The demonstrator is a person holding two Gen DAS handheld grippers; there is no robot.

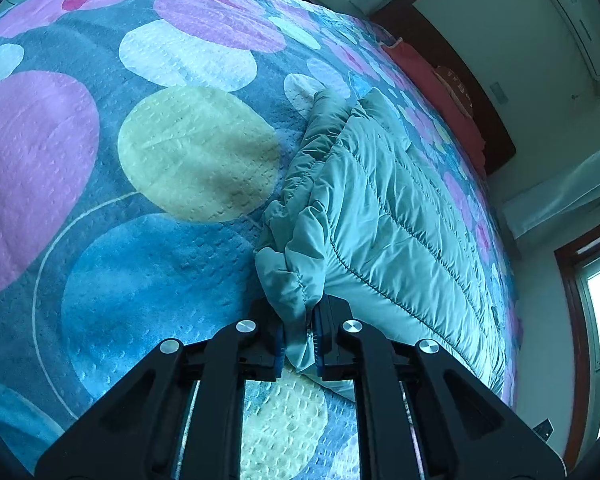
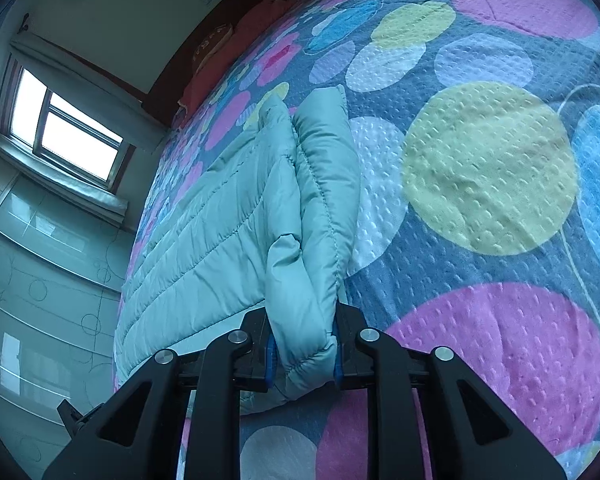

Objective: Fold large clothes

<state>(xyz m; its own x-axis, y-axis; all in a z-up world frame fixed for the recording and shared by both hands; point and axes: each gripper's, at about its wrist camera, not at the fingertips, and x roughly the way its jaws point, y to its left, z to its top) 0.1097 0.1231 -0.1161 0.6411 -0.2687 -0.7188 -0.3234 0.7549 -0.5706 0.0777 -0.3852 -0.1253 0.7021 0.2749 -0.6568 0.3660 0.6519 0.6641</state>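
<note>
A pale teal quilted puffer jacket [image 1: 380, 216] lies on the bed, folded lengthwise, with a bunched sleeve along its left side in the left wrist view. My left gripper [image 1: 299, 344] is shut on a gathered corner of that jacket, and the fabric fills the narrow gap between the blue pads [image 1: 318, 344]. In the right wrist view the same jacket [image 2: 228, 220] stretches away to the left. My right gripper [image 2: 304, 350] is shut on its thick rolled edge, which bulges out between the fingers.
The bedspread [image 1: 140, 160] is grey-blue with big pink, yellow, white and blue circles. A red pillow [image 1: 432, 80] and dark headboard sit at the far end. The bed edge drops to a tiled floor [image 2: 40, 280] under a window [image 2: 68, 136].
</note>
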